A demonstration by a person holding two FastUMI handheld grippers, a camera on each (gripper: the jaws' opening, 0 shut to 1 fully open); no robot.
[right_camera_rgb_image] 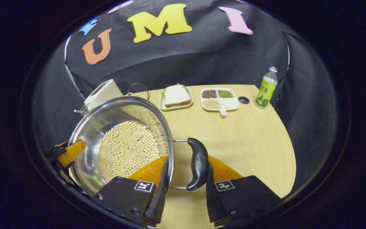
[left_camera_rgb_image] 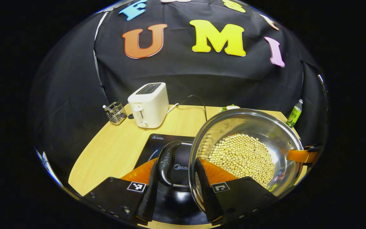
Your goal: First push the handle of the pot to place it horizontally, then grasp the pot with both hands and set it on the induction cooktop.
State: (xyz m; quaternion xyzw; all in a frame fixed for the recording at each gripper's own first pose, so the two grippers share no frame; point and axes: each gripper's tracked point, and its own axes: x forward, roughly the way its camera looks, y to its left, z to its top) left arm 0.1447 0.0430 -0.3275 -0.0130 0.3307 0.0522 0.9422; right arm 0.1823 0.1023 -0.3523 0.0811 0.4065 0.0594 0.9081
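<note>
A steel pot [left_camera_rgb_image: 265, 127] holding pale soybeans [left_camera_rgb_image: 241, 156] hangs between both grippers, over the right part of the black induction cooktop [left_camera_rgb_image: 157, 143]. In the left gripper view my left gripper [left_camera_rgb_image: 176, 162] is shut across the pot's near black handle [left_camera_rgb_image: 167, 162] and rim. My right gripper [left_camera_rgb_image: 303, 156] grips the far side. In the right gripper view the pot [right_camera_rgb_image: 106, 117] sits at left with its beans [right_camera_rgb_image: 127, 149]. There my right gripper [right_camera_rgb_image: 187, 162] is shut across the other black handle [right_camera_rgb_image: 197, 163] and rim, and the left gripper [right_camera_rgb_image: 68, 152] holds the opposite side.
A white toaster [left_camera_rgb_image: 149, 105] and a wire basket [left_camera_rgb_image: 115, 113] stand at the back of the wooden table [left_camera_rgb_image: 113, 149]. A green bottle [right_camera_rgb_image: 266, 87], a plate with a sandwich [right_camera_rgb_image: 176, 97] and a divided tray of beans [right_camera_rgb_image: 219, 98] sit along the far edge.
</note>
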